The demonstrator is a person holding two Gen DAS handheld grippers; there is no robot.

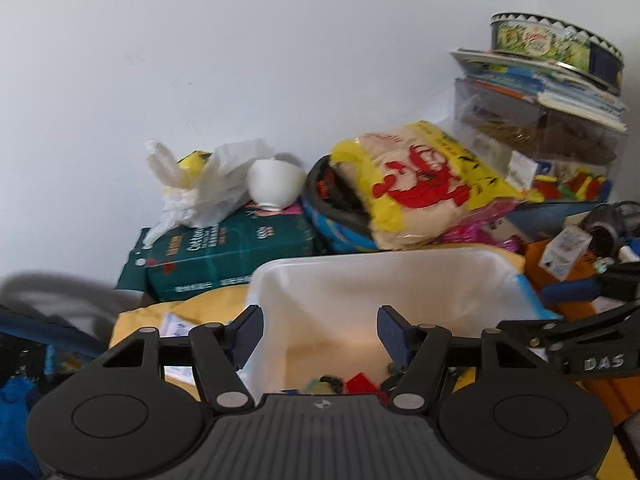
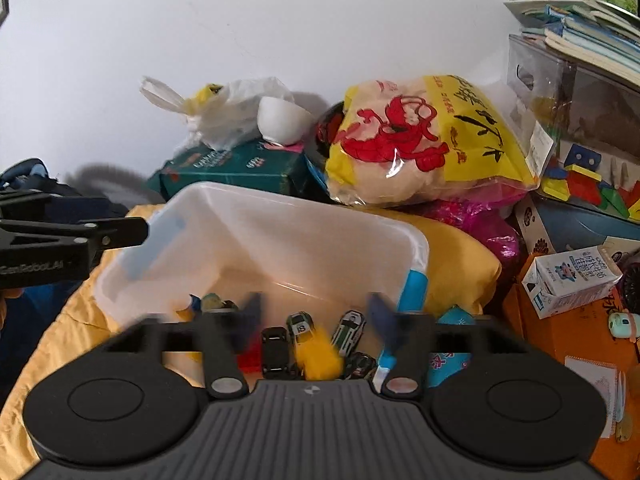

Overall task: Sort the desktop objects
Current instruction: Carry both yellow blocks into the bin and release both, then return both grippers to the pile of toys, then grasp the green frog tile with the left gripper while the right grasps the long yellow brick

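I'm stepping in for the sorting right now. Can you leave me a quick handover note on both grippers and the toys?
Left gripper: open, empty, over the near end of the clear bin.
Right gripper: open, empty, over the same bin; its fingers are blurred.
Done: toy cars and other small toys already lie in the bin, which sits on a yellow cloth.
Left: clutter around it, such as the milk carton, the white bowl on the green pack, and the snack bag. Where these belong is not shown.
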